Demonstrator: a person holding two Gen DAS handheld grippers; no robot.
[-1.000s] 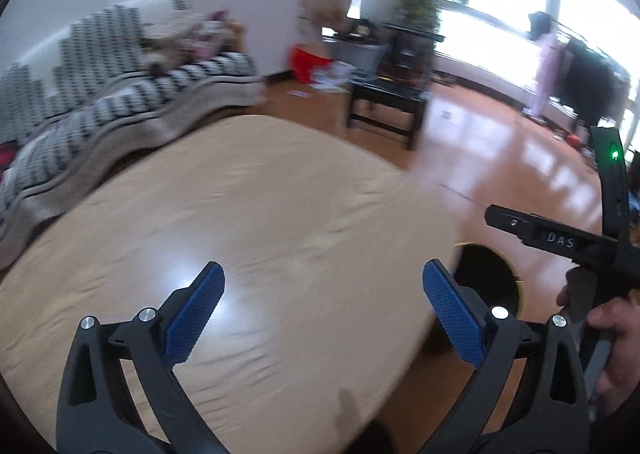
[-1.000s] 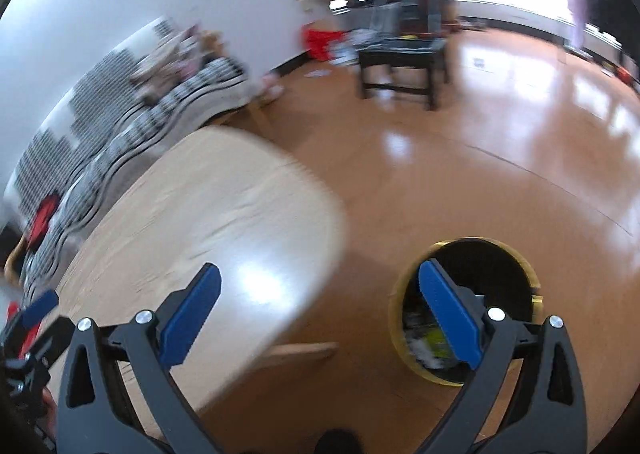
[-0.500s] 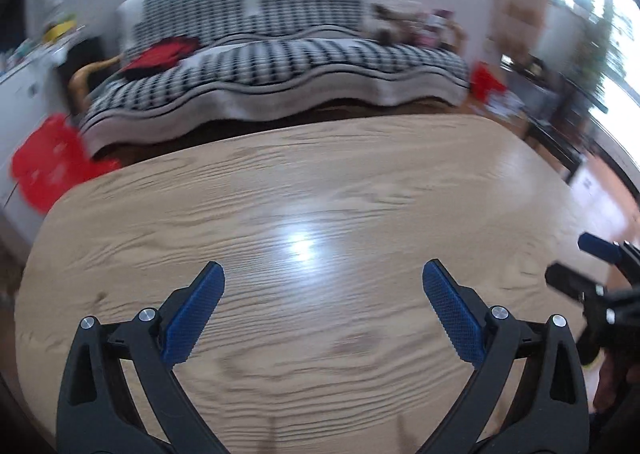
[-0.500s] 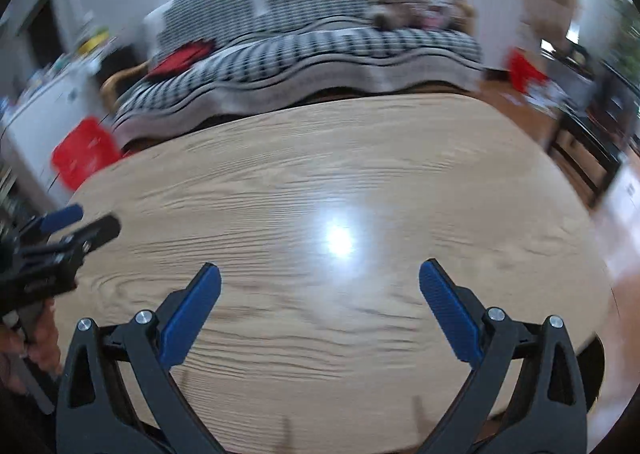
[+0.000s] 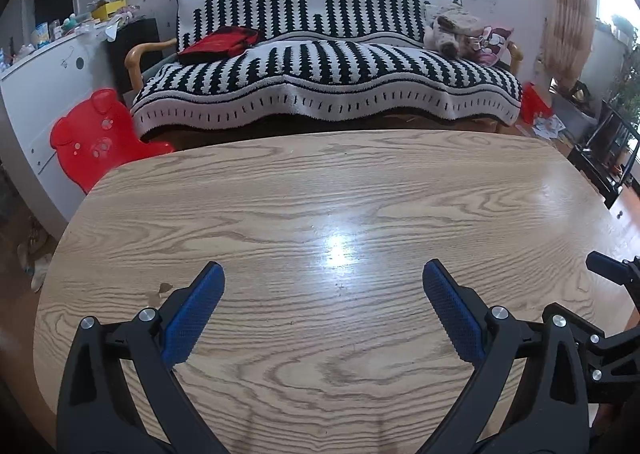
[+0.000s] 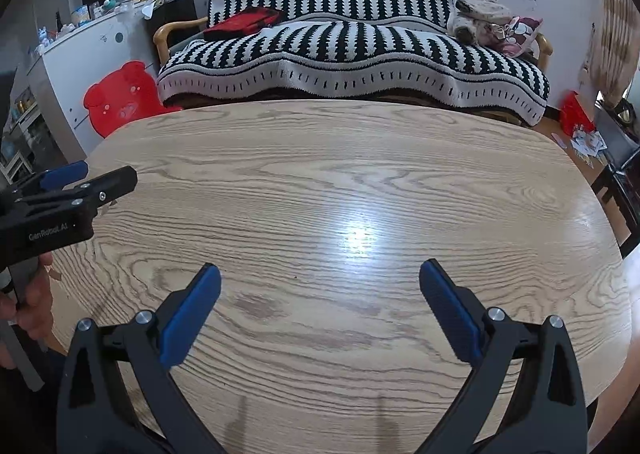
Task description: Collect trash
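While both grippers are hovering over the worktop (image 5: 320,214) | left gripper (image 5: 323,308), right gripper (image 6: 320,304): jaws apart, empty | trash: none showing on worktop | keep scanning before descending.

The oval light-oak worktop (image 5: 320,214) lies bare from edge to edge, so a gripper can sweep across it anywhere. Both grippers hover above its near edge with jaws spread wide: the left gripper (image 5: 323,312) and the right gripper (image 6: 320,308), side by side, each the only thing in the other's way. Past the far edge, the black-and-white patterned sofa (image 5: 328,66) blocks reach, and a red bear-shaped plastic chair (image 5: 94,134) stands near the far-left corner.
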